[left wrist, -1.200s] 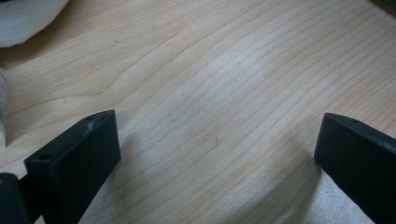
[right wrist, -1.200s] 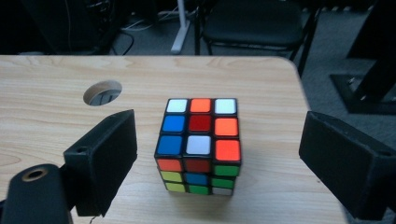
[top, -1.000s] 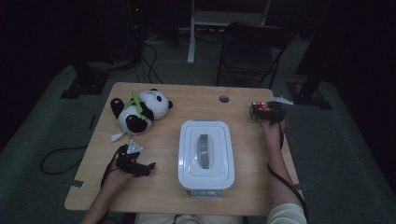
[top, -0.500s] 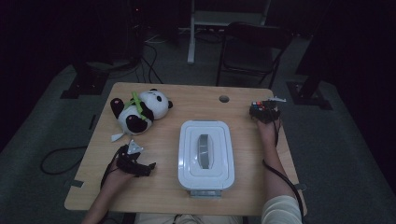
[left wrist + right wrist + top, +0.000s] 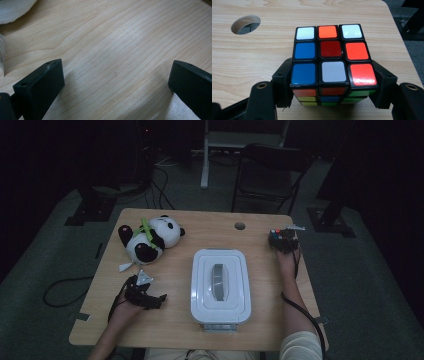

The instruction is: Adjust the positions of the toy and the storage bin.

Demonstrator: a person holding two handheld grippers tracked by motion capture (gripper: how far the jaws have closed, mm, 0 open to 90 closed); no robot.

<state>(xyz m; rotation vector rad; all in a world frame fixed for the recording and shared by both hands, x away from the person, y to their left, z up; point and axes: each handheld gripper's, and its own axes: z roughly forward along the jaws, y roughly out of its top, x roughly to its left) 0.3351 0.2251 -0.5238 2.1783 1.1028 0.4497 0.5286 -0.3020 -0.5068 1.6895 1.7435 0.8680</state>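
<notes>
At the worktop's point(image 5: 175, 320) left, the left gripper point(image 5: 150, 301) rests with fingers spread wide on bare wood, holding nothing. Far right, the right gripper point(image 5: 332, 100) has just been closing, its fingers point(image 5: 283, 80) now against the puzzle cube's point(image 5: 332, 58) sides. The grasp looks nearly made; lifting remains.

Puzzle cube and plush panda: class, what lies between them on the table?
In the high view, the white lidded box lies partly between the puzzle cube and the plush panda; the rest is bare wooden table.
</notes>
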